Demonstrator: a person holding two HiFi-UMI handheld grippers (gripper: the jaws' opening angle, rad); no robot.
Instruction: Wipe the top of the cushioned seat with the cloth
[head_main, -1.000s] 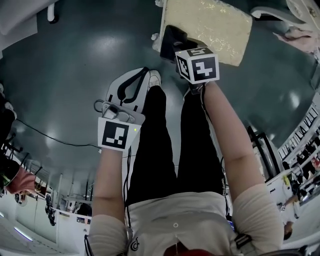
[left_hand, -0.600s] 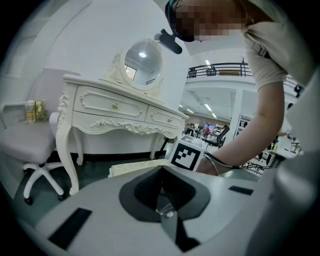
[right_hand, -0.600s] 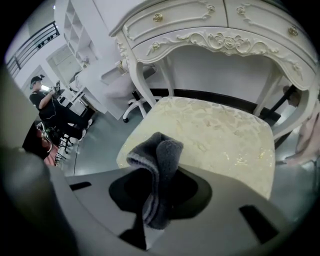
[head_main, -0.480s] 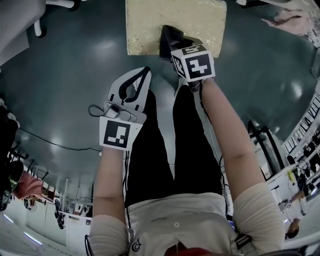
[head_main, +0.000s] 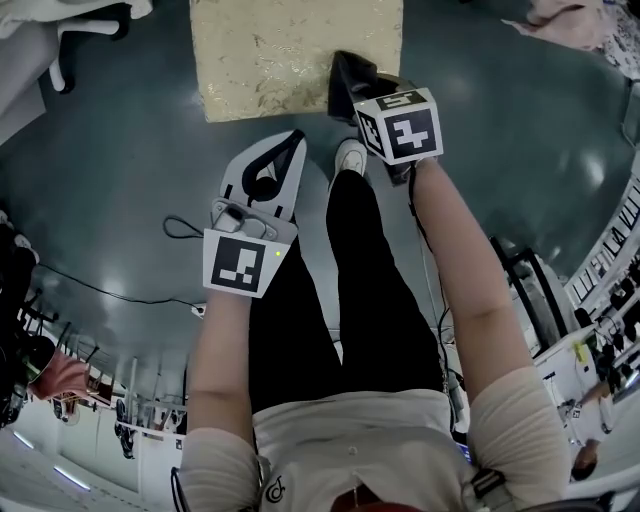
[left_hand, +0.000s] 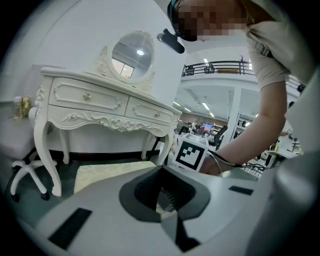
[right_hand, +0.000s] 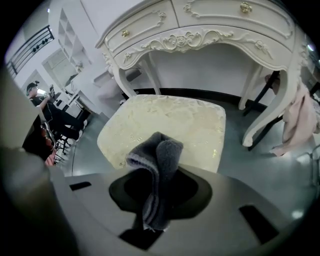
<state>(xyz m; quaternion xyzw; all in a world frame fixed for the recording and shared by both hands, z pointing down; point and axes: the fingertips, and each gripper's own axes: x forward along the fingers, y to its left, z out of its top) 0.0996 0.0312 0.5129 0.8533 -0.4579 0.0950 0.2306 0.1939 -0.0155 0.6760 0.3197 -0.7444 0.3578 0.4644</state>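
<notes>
The cushioned seat (head_main: 297, 52) is a pale yellow, patterned square pad on the floor ahead of me; it also fills the middle of the right gripper view (right_hand: 170, 125) and lies low in the left gripper view (left_hand: 107, 172). My right gripper (head_main: 356, 95) is shut on a dark grey cloth (head_main: 346, 76), which hangs at the seat's near right corner. In the right gripper view the folded cloth (right_hand: 157, 172) sticks up out of the jaws, above the seat's near edge. My left gripper (head_main: 295, 140) is shut on nothing, short of the seat and to the left.
A white carved dressing table (right_hand: 200, 30) with a round mirror (left_hand: 131, 52) stands just behind the seat. A pink garment (right_hand: 295, 125) hangs by its right leg. A white chair base (head_main: 90, 25) is at the left. A cable (head_main: 120, 285) crosses the dark floor.
In the head view the seat has slid from upper right to upper left. The right gripper with the cloth now stands at the seat's near right corner instead of its near left edge.
</notes>
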